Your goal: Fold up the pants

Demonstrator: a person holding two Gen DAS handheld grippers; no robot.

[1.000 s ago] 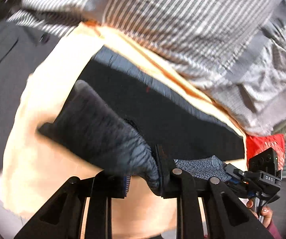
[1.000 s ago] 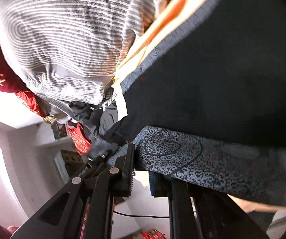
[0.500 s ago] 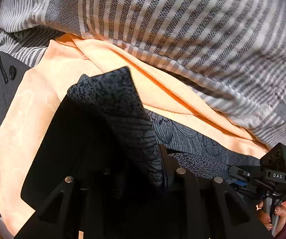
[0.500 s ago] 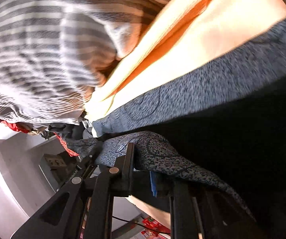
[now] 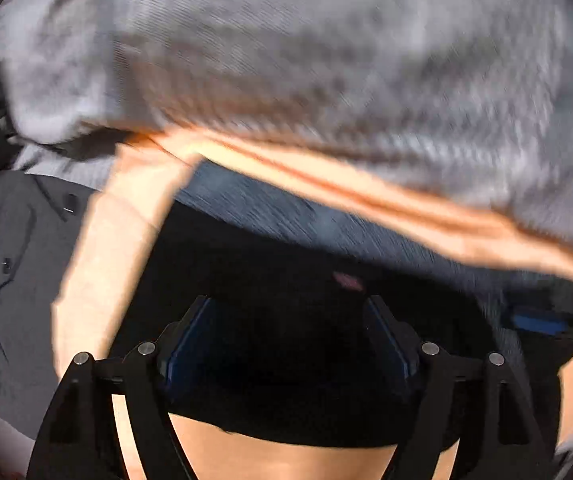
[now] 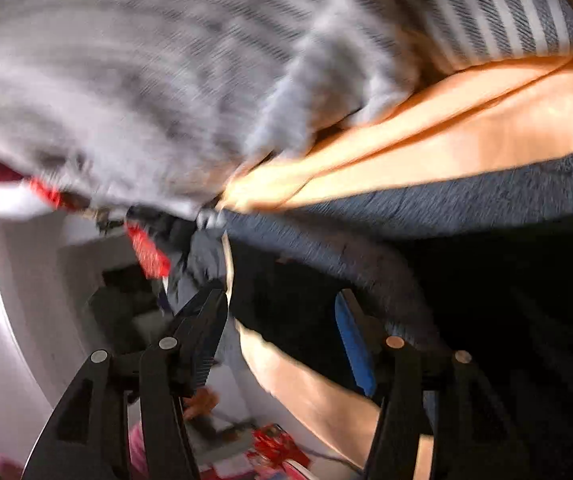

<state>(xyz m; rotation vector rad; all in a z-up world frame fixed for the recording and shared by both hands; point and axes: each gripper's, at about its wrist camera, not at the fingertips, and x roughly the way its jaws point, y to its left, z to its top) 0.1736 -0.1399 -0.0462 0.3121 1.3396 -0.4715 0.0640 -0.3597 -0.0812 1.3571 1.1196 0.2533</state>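
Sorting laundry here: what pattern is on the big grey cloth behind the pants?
Grey with white stripes on the grey cloth, clearest in the right wrist view.

Pants lie mid-frame on a sheet; a striped cloth fills the top, a shirt at left.

No readable text, label or number anywhere — only motion-blurred cloth, in both views.
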